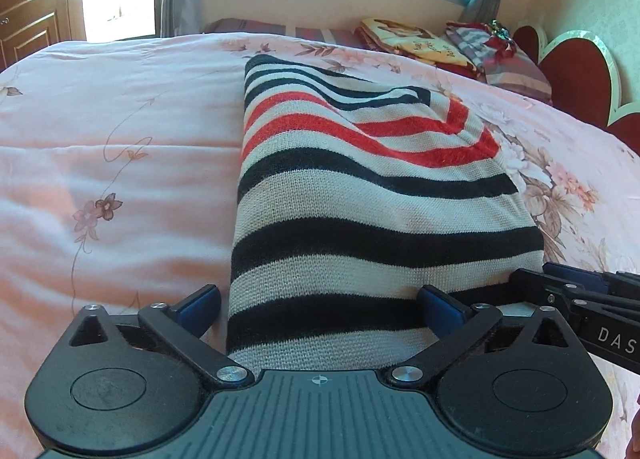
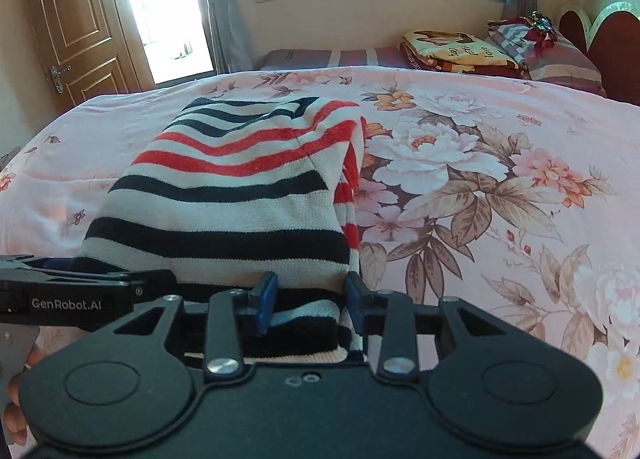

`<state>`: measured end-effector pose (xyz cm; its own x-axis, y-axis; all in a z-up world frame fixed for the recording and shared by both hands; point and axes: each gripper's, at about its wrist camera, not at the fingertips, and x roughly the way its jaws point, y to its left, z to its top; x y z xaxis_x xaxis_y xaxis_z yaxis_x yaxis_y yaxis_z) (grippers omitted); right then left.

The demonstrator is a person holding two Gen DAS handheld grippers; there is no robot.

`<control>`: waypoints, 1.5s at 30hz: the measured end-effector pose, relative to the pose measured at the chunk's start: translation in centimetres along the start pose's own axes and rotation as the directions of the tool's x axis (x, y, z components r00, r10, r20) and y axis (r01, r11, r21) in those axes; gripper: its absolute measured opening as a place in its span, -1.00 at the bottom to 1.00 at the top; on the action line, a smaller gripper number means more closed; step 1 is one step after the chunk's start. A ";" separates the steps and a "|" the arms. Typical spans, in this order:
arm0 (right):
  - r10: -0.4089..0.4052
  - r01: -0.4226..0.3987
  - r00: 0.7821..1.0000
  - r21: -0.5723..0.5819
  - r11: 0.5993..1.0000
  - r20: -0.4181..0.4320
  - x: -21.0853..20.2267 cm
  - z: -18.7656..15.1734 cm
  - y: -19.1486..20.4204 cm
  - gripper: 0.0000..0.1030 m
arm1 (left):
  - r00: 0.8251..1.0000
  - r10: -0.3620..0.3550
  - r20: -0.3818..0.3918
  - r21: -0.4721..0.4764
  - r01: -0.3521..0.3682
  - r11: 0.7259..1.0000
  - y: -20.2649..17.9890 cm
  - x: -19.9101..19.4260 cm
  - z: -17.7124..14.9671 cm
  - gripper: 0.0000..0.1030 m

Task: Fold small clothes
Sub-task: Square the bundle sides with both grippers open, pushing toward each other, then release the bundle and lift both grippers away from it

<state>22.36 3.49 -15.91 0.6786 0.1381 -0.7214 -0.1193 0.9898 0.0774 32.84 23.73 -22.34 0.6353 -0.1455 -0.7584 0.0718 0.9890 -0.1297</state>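
A knitted sweater (image 1: 360, 195) with black, red and cream stripes lies folded into a long strip on the pink floral quilt (image 1: 120, 139). My left gripper (image 1: 320, 299) stands wide open astride its near end; the left finger is clear of the cloth and the right finger (image 1: 440, 301) is against its edge. In the right wrist view, my right gripper (image 2: 311, 291) is shut on the near right corner of the sweater (image 2: 240, 187), with bunched cloth between the blue pads. The left gripper (image 2: 80, 287) shows at that view's left edge, and the right gripper (image 1: 580, 291) at the other view's right edge.
Folded blankets (image 2: 448, 49) and a striped pillow (image 2: 560, 59) lie at the far end of the bed by a red heart-shaped headboard (image 1: 580, 71). A wooden door (image 2: 76, 39) and windows stand behind. A hand (image 2: 16, 415) shows at the lower left.
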 end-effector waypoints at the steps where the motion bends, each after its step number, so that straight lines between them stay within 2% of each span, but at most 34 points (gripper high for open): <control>1: -0.002 0.002 1.000 0.002 1.000 0.001 -0.1 -0.1 0.0 -0.28 | 1.000 0.002 -0.002 -0.003 -0.002 1.000 -0.2 0.1 0.1 1.00; 4: -0.018 0.018 1.000 0.005 1.000 -0.003 -0.2 -0.5 -0.2 -0.21 | 1.000 0.011 -0.010 -0.019 -0.012 1.000 -0.3 0.3 0.2 1.00; 8: -0.006 0.008 1.000 0.108 0.994 -0.022 0.4 -1.3 -1.9 0.10 | 0.998 0.048 -0.031 -0.046 -0.049 0.998 -0.7 0.2 0.2 1.00; 11: 0.011 -0.005 0.999 0.139 0.990 -0.040 0.4 -1.1 -2.4 0.22 | 0.996 0.059 -0.061 -0.070 -0.063 0.996 -0.8 0.1 0.5 1.00; 13: 0.011 -0.002 0.998 0.141 0.990 -0.062 0.4 -1.0 -2.4 0.37 | 0.994 0.050 -0.097 -0.115 -0.061 0.991 -0.5 0.2 0.6 1.00; 15: 0.019 -0.006 0.996 0.155 0.988 -0.082 0.4 -1.0 -2.6 0.63 | 0.991 0.053 -0.120 -0.131 -0.069 0.989 -0.5 0.3 0.8 1.00; 19: 0.010 0.009 0.995 0.192 0.981 -0.100 -0.4 -0.6 -2.8 0.97 | 0.987 0.116 -0.113 -0.089 -0.127 0.988 -1.7 0.0 0.8 1.00; 23: -0.107 0.119 0.992 0.212 0.970 -0.064 -2.2 1.0 -2.7 0.98 | 0.976 0.211 -0.044 0.029 -0.210 0.977 -3.9 -1.2 0.9 1.00; 25: -0.154 0.151 0.988 0.163 0.975 0.004 -2.9 1.8 -2.2 0.98 | 0.974 0.225 -0.029 0.045 -0.224 0.974 -4.3 -1.9 1.2 1.00; 26: -0.175 0.173 0.985 0.102 0.980 0.010 -2.6 2.0 -1.9 0.98 | 0.974 0.223 -0.031 0.044 -0.221 0.974 -4.3 -1.9 1.3 1.00; 29: -0.255 0.247 0.960 -0.078 0.966 -0.113 0.3 1.6 -0.8 0.98 | 0.976 0.199 -0.082 0.044 -0.196 0.980 -4.2 -1.1 1.5 1.00; 31: -0.268 0.255 0.958 -0.122 0.959 -0.105 0.7 1.0 -0.4 0.98 | 0.975 0.184 -0.123 0.040 -0.180 0.983 -3.9 -0.2 1.5 1.00; 33: -0.255 0.244 0.963 -0.120 0.962 -0.087 -0.1 0.9 -0.2 0.98 | 0.977 0.170 -0.131 -0.012 -0.173 0.985 -3.5 -0.5 1.4 1.00; 36: -0.200 0.189 0.976 -0.117 0.975 -0.084 -1.7 0.8 -0.2 0.98 | 0.974 0.189 -0.121 -0.071 -0.199 0.977 -3.1 -1.7 1.2 1.00; 39: -0.145 0.141 0.987 -0.066 0.988 -0.066 -3.8 0.8 -0.8 0.98 | 0.975 0.200 -0.095 -0.065 -0.207 0.976 -3.4 -3.6 1.0 1.00; 41: -0.078 0.077 0.995 -0.015 0.997 -0.060 -5.5 0.9 -1.3 0.98 | 0.975 0.207 -0.077 -0.056 -0.212 0.976 -3.7 -5.1 0.8 1.00; 45: 0.008 -0.008 0.998 0.008 1.000 -0.069 -8.8 0.9 -1.4 0.98 | 0.977 0.211 -0.015 -0.054 -0.212 0.976 -4.6 -9.4 0.2 1.00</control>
<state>17.21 0.95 -9.10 0.6259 0.1437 -0.7665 -0.1184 0.9890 0.0888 26.65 20.53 -14.50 0.6243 0.0661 -0.7784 -0.1060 0.9944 -0.0006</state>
